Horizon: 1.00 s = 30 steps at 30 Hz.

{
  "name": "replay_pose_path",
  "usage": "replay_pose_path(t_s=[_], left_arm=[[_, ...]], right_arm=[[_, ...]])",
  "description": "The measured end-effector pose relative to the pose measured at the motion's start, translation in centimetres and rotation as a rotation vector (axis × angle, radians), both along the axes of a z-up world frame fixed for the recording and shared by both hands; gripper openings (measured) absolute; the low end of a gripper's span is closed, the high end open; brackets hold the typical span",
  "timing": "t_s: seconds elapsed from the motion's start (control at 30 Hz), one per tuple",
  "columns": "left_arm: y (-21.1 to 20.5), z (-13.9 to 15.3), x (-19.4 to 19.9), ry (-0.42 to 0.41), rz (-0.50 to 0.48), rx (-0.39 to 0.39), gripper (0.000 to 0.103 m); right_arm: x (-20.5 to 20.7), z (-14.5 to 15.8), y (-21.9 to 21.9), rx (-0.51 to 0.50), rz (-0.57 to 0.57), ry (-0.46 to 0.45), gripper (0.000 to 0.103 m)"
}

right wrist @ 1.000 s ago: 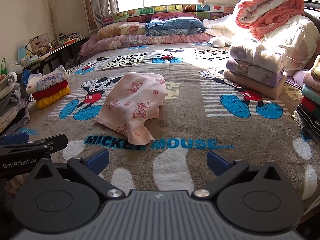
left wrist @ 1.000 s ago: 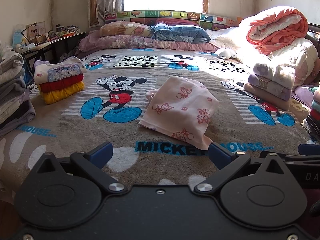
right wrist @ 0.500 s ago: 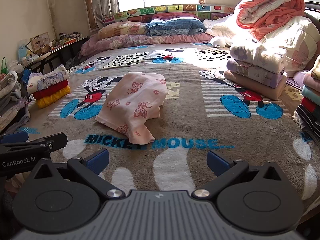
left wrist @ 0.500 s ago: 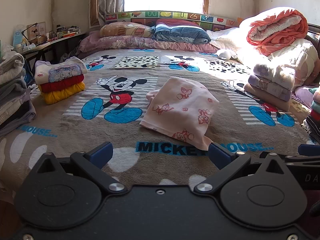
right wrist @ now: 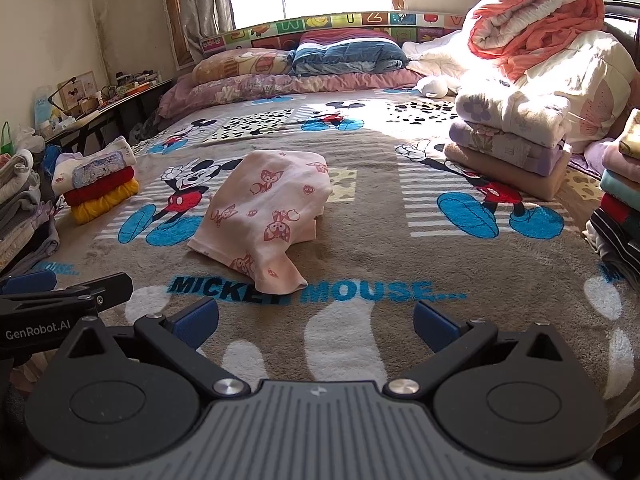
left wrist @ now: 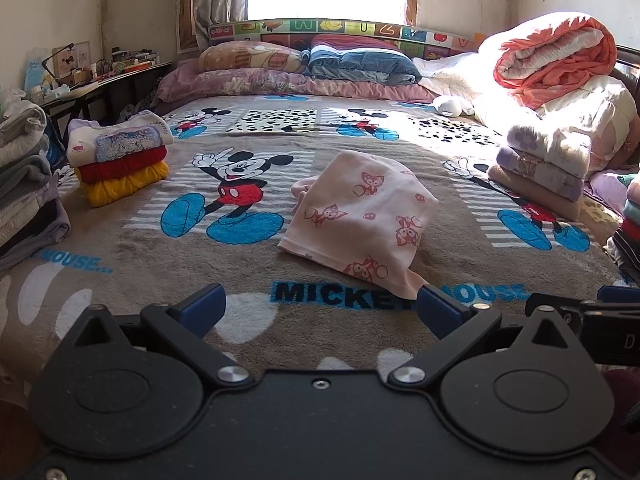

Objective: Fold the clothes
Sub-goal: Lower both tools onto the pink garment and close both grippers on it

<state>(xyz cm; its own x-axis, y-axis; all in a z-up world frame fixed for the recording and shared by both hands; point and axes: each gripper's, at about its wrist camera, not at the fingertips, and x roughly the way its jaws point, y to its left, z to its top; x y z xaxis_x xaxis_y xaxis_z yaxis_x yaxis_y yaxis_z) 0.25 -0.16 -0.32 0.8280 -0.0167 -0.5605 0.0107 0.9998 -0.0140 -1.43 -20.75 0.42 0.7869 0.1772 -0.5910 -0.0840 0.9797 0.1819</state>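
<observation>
Hovering at the bed's (left wrist: pixel 132 264) near edge, the left hand-held gripper (left wrist: pixel 320 310) and right hand-held gripper (right wrist: pixel 316 320) gape apart, empty. Farther in, mid-bed, lies the pink printed garment (left wrist: pixel 362 216), loosely folded. Folded stack (left wrist: pixel 120 162) sits far left.

A thin, soft pink printed cotton garment (left wrist: pixel 360 216) lies rumpled on a plush, fuzzy Mickey Mouse blanket (left wrist: pixel 248 280). Each tool, left (left wrist: pixel 320 308) and right (right wrist: pixel 316 320), shows matt black plastic, blue rubbery pads (right wrist: pixel 198 318) and shiny metal rivets (right wrist: pixel 228 386).
</observation>
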Motion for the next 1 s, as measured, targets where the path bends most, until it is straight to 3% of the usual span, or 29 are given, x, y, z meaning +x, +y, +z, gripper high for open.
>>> replay_pose_path(t_s=[0.37,0.77,1.0], left_arm=[[1.0,-1.5,3.0,0.068,-0.023,-0.101,0.103],[1.4,-2.7,7.5,0.034,-0.054,-0.096,0.103],[1.6,-3.3,11.6,0.114,-0.088,-0.091,0.103]], right_arm=[[2.0,-1.2,-1.2,0.12,0.016,-0.012,0.103],[7.3,-3.4,-1.8,0.207,0.054,0.0,0.103],[11.5,-4.6,-2.9,0.319,0.091,0.033,0.103]])
